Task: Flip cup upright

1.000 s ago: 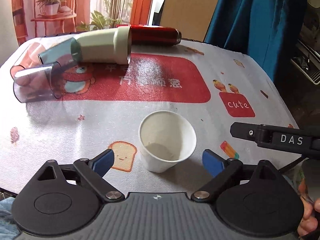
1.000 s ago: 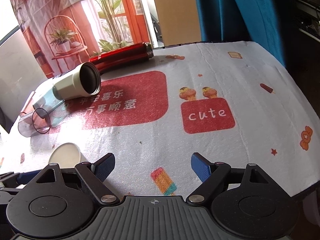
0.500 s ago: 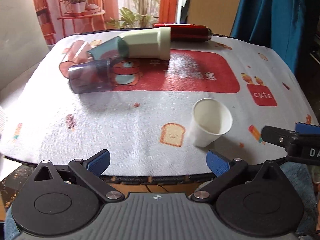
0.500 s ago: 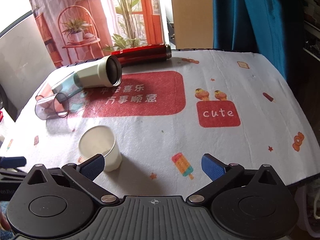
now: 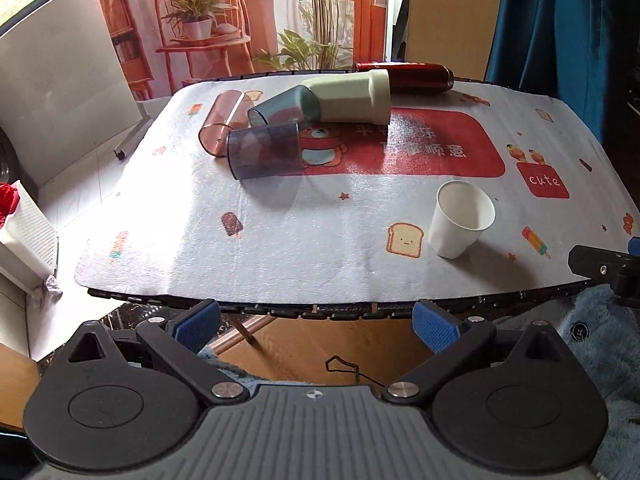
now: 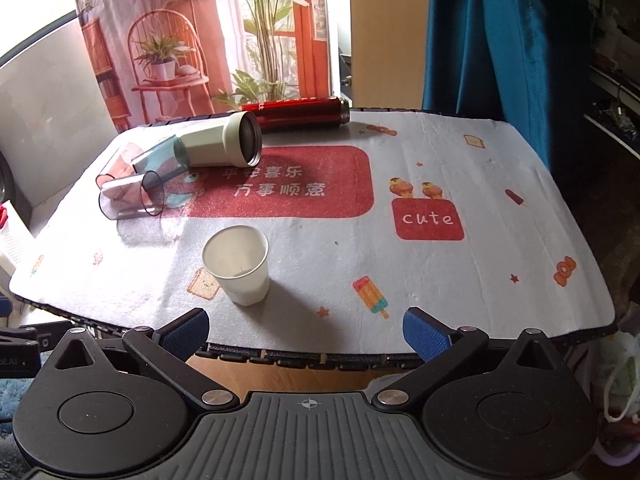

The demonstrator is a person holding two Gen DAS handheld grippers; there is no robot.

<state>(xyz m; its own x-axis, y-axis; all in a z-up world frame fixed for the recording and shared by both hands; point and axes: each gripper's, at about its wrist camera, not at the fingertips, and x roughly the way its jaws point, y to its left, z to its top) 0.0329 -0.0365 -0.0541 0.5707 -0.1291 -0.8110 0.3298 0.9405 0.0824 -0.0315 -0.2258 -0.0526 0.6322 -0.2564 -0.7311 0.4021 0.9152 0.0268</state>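
A white paper cup [image 5: 460,220] stands upright, mouth up, near the front edge of the table; it also shows in the right wrist view [image 6: 238,264]. My left gripper [image 5: 316,326] is open and empty, held off the table's front edge, well back from the cup. My right gripper [image 6: 306,330] is open and empty, also just off the front edge, with the cup ahead and to its left. The right gripper's body [image 5: 604,266] shows at the right edge of the left wrist view.
Several cups lie on their sides at the back left: a dark clear tumbler [image 5: 264,152], a pink one [image 5: 222,122], a teal one [image 5: 286,110], a cream mug [image 5: 352,94] and a red flask [image 5: 404,76]. The printed table mat [image 6: 460,280] has a blue curtain [image 6: 500,32] behind it.
Both grippers have pulled back from the table and now sit off its front edge. The paper cup stays upright on the mat.
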